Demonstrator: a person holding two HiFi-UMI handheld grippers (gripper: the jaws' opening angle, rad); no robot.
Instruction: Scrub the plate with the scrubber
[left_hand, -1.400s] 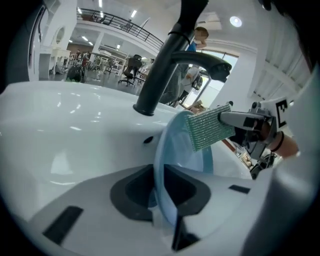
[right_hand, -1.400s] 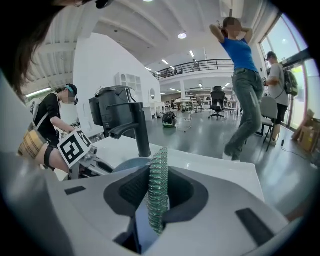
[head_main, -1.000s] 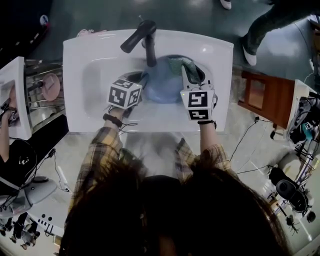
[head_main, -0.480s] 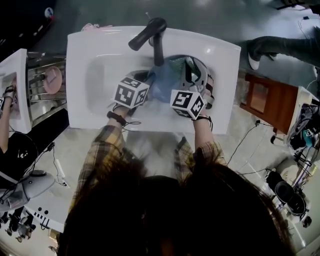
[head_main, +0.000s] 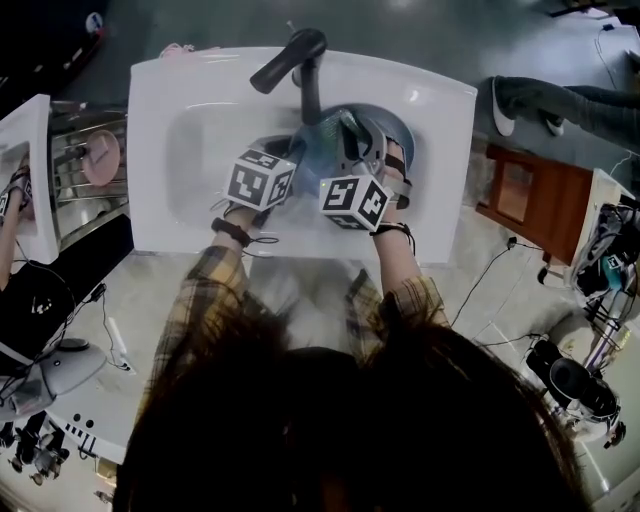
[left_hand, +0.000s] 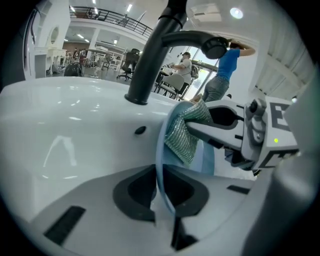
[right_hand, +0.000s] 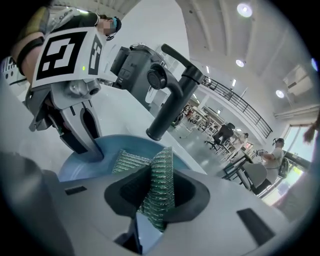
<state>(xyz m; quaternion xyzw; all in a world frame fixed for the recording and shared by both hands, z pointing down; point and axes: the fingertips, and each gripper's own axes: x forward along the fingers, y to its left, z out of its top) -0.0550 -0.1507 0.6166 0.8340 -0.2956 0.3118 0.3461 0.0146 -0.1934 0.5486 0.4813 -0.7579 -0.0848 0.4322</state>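
Note:
A blue plate (head_main: 308, 158) stands tilted in the white sink (head_main: 180, 110) under the black faucet (head_main: 290, 60). My left gripper (head_main: 284, 152) is shut on the plate's near rim; in the left gripper view the thin blue rim (left_hand: 161, 170) runs edge-on between the jaws. My right gripper (head_main: 350, 136) is shut on a green mesh scrubber (head_main: 336, 127), which lies against the plate's face. In the right gripper view the scrubber (right_hand: 159, 180) is pinched in the jaws, with the plate (right_hand: 97, 152) behind it and the left gripper (right_hand: 75, 125) clamped on its far edge.
The faucet spout (left_hand: 200, 42) hangs over the basin just above the plate. A rack with a pink dish (head_main: 100, 165) sits left of the sink. A brown wooden stool (head_main: 525, 195) stands to the right, and a person's shoes (head_main: 505, 100) are on the floor beyond it.
My right gripper has slid left across the plate with the scrubber, toward the left gripper. The left gripper has kept its hold on the plate and barely moved.

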